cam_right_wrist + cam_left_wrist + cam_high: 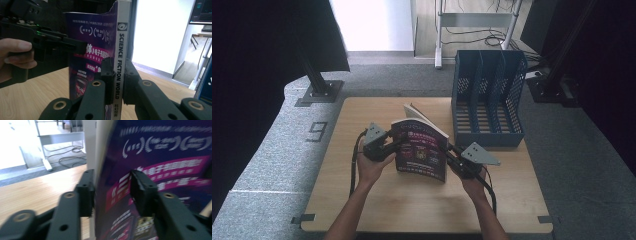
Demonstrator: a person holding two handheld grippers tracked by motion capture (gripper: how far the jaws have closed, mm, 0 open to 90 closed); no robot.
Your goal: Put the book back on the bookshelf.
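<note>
Hands enter from the bottom of the high view, each carrying a tool. At centre left, the left tool [388, 145] reaches the open edge of the magazine [422, 150]; in the left gripper view its jaws stand partly apart on either side of the purple cover [160, 157], the near pad [86, 192] beside the pages without pressing them. The magazine stands upright at the middle of the desk [377, 200]. At centre right, the right tool [454, 157] is clamped on the spine [120, 62], which reads SCIENCE FICTION WORLD. At upper right stands a blue file rack [488, 97], near the magazine but apart.
</note>
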